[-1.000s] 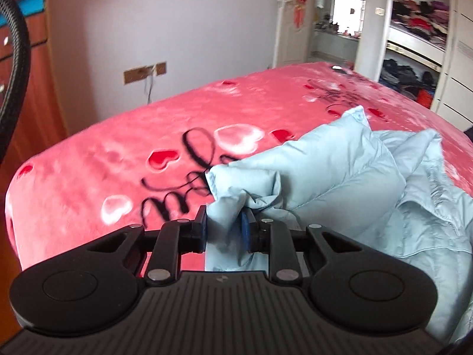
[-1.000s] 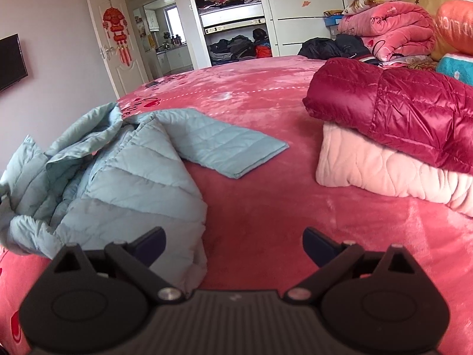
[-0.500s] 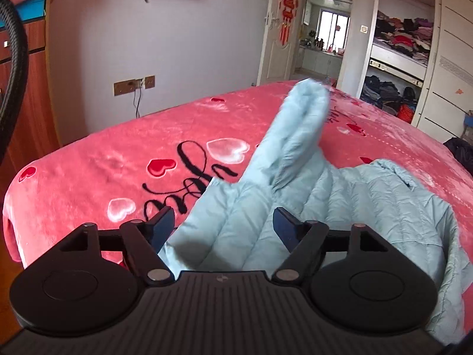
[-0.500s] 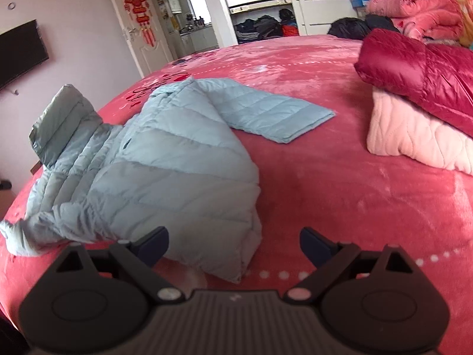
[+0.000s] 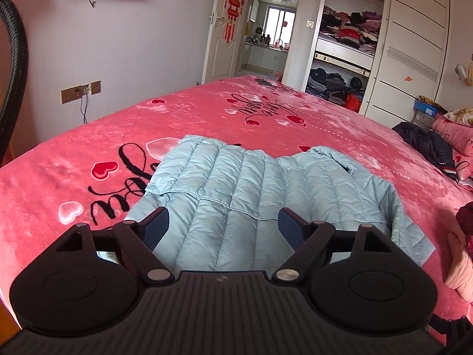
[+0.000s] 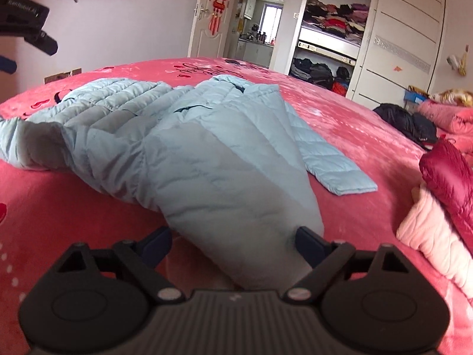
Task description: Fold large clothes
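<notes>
Light blue jacket (image 5: 266, 183) lies on pink blanket (image 5: 74, 159), centre frame. Left gripper (image 5: 223, 227) opening wide above it; right gripper (image 6: 233, 244) closing w/ jacket hem between, pads apart.

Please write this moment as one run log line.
stage: fold prep | left claw: opening, empty | right claw: closing around hem of blue jacket | bed cover: jacket spread flat

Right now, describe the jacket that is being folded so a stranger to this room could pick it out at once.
Start at the big bed under the pink blanket printed with hearts and black script. On its near part lies the pale blue quilted puffer jacket, spread out with one sleeve stretched to the side. The other clothes, a dark red puffer jacket on a pale pink quilted piece, are stacked at the bed's right edge.
</notes>
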`<state>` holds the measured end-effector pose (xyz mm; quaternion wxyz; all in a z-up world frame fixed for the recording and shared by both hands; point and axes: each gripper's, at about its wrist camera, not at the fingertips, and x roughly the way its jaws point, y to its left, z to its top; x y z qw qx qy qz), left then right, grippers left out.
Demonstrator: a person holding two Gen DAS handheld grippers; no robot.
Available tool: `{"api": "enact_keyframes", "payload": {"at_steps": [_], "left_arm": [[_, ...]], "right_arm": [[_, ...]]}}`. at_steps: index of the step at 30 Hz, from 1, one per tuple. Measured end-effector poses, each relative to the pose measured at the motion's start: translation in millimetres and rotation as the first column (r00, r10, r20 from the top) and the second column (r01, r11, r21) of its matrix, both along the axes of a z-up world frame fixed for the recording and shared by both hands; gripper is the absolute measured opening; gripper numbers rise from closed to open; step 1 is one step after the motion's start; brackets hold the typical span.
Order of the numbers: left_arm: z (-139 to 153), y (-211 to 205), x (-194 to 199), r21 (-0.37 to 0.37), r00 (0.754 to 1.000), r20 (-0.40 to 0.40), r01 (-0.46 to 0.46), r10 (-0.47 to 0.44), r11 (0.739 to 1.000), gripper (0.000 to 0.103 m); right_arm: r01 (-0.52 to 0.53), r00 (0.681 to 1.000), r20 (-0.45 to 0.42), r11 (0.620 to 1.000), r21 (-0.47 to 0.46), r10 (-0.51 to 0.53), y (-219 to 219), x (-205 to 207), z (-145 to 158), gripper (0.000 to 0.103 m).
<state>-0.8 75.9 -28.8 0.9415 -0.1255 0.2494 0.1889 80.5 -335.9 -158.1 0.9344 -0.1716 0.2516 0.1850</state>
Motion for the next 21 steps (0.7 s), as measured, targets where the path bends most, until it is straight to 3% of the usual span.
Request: {"api": "enact_keyframes", "payload": {"at_steps": [3,9,11,13,17,21], "left_arm": [[0,-4,-5,-0.007,1.0,-0.002,0.007,-0.007,1.0,0.102],[2,-7,-10,-0.003,1.0,-0.004,0.01,-0.01,1.0,0.103],[3,-6,-8,-0.001,1.0,-0.003,0.012,-0.012,1.0,0.103],[5,-7,-4,0.002,1.0,-0.002,0.018,-0.018,1.0,0.103],[11,-12,1,0.012,0.999,0.007,0.041,-0.041,0.999,0.103],[18,-19,2,0.022,0.997,0.019,0.07,-0.071,0.997,0.103]], "right_arm": [[-0.023,0.999,0.028,0.998,-0.065,0.025,11,7,-6,0.083],[0.006,0.999,0.04,0.997,-0.073,-0.003,23,21,-4,0.042],[0.03,1.0,0.007,0.999,-0.024,-0.03,20,27,1,0.028],[0.066,0.997,-0.03,0.997,0.045,-0.064,13,29,9,0.02],[0.13,0.99,-0.072,0.977,0.17,-0.119,-7,28,30,0.01],[0.172,0.985,-0.074,0.954,0.246,-0.159,-32,17,52,0.008]]}}
